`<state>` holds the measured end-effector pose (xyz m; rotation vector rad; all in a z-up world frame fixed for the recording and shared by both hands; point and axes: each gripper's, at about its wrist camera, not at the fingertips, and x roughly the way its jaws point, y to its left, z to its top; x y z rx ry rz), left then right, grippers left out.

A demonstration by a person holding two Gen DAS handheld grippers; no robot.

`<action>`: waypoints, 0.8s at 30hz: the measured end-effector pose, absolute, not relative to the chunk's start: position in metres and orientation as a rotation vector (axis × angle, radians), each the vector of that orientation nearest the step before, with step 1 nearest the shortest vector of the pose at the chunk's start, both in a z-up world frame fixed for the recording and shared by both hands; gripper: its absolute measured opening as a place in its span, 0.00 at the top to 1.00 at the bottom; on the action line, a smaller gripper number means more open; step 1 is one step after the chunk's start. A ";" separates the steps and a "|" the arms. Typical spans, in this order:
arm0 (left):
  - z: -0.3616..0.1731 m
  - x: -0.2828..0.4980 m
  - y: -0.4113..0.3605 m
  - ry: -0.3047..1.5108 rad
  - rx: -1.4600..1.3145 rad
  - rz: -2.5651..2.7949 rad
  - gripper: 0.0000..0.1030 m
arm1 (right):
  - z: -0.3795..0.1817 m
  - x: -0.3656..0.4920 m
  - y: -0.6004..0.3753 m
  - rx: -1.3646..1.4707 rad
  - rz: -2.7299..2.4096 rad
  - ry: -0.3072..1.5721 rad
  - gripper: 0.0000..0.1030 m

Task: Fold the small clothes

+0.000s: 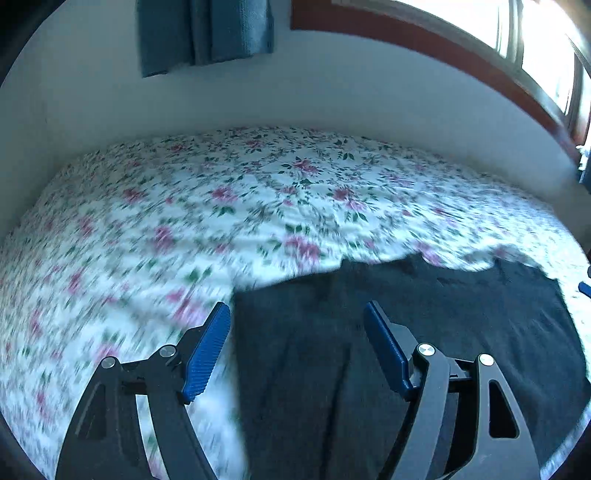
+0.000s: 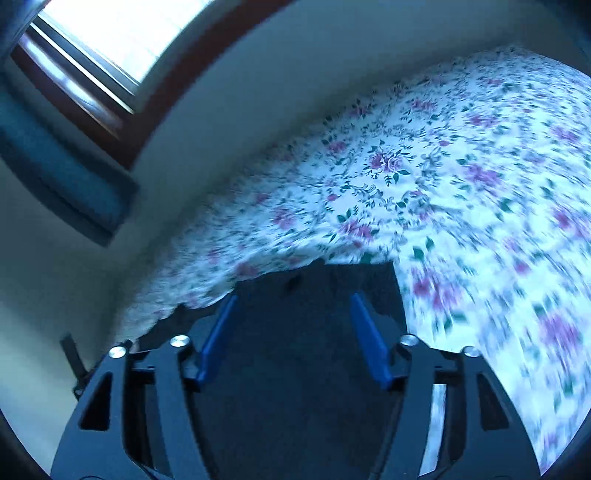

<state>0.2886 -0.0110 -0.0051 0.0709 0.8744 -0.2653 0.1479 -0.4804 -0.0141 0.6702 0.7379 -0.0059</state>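
below, dark garment (image 1: 406, 332) on floral sheet (image 1: 184, 221), left claw (image 1: 297, 314) and right claw (image 2: 291, 306) spread empty, curtain (image 1: 203, 33) left view only

One dark garment (image 1: 424, 332) lies on one floral bedsheet (image 1: 221, 206). Two grippers: the left gripper (image 1: 297, 314) in its own view, the right gripper (image 2: 293, 304) in its own. Each shows two blue pads, four pads in all, e.g. (image 1: 207, 354) and (image 2: 218, 339). One window (image 1: 517, 33). One blue curtain (image 1: 203, 33). One white wall (image 1: 332, 92).
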 end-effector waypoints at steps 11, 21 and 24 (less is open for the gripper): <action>0.014 0.121 0.057 0.916 -0.155 -0.351 0.26 | -0.015 -0.028 -0.453 0.819 0.023 0.668 0.29; -0.042 0.092 0.068 1.045 -0.446 -0.350 0.26 | -0.071 -0.067 -0.430 0.962 0.009 0.744 0.29; -0.045 0.102 0.066 1.036 -0.460 -0.333 0.26 | -0.083 -0.057 -0.431 0.998 -0.017 0.745 0.29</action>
